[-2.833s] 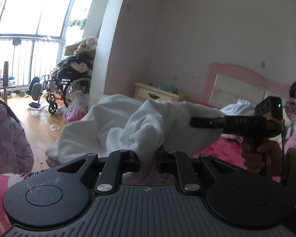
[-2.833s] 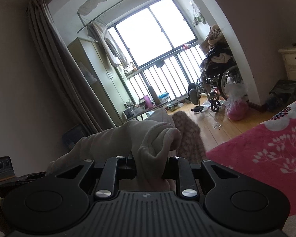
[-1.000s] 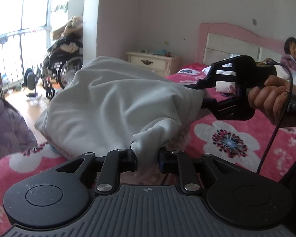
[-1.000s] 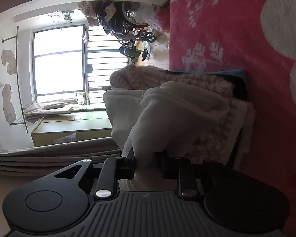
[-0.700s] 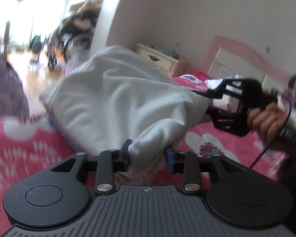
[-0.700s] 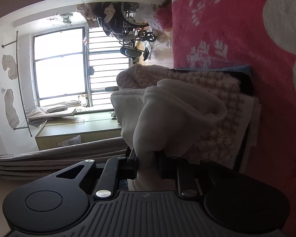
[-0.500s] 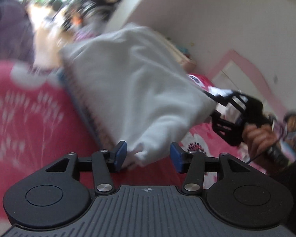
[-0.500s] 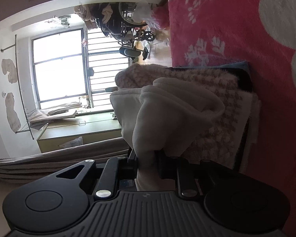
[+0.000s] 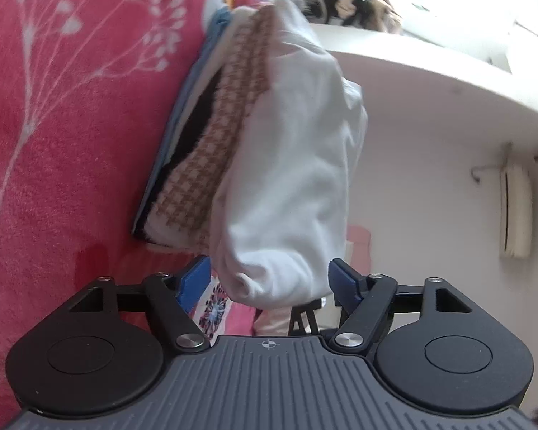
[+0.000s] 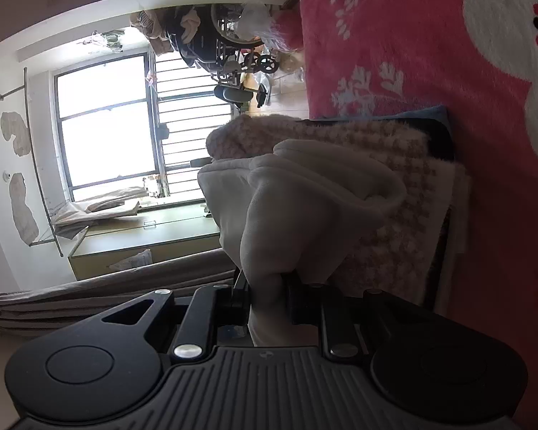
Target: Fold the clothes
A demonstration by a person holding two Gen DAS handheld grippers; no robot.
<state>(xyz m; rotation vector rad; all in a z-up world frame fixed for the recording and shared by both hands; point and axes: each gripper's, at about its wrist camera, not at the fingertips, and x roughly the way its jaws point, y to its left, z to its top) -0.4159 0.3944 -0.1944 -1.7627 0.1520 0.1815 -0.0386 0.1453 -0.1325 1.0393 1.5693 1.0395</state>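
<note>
- Spreading across most of both wrist views is the pink floral blanket (image 9: 61, 150), covering the bed and serving as the landmark for everything else.
- Lying directly on the pink floral blanket is a stack of folded clothes: a blue garment (image 9: 190, 82) is sitting at the bottom, touching the blanket, and a brown-and-white houndstooth garment (image 9: 211, 165) is resting on top of it.
- Draping over the houndstooth garment, on the side of the stack farthest from the blanket, is the white sweatshirt (image 9: 297, 165); one bunched end is hanging off the stack's near edge.
- Standing beyond the blanket's far edge, on the wooden floor by the bright window (image 10: 104, 125), is a wheelchair (image 10: 229, 43) piled with cloth.
- Hovering just off the stack's near edge, the left gripper (image 9: 270, 279) is opening; its blue pads (image 9: 193, 279) are standing wide, with the sweatshirt's bunched end between them but neither pad pressing on it.
- Sitting at the other end of the stack, close above the blanket, the right gripper (image 10: 269, 290) is pinching a fold of the white sweatshirt, its jaws narrow and clamped on the fabric.
</note>
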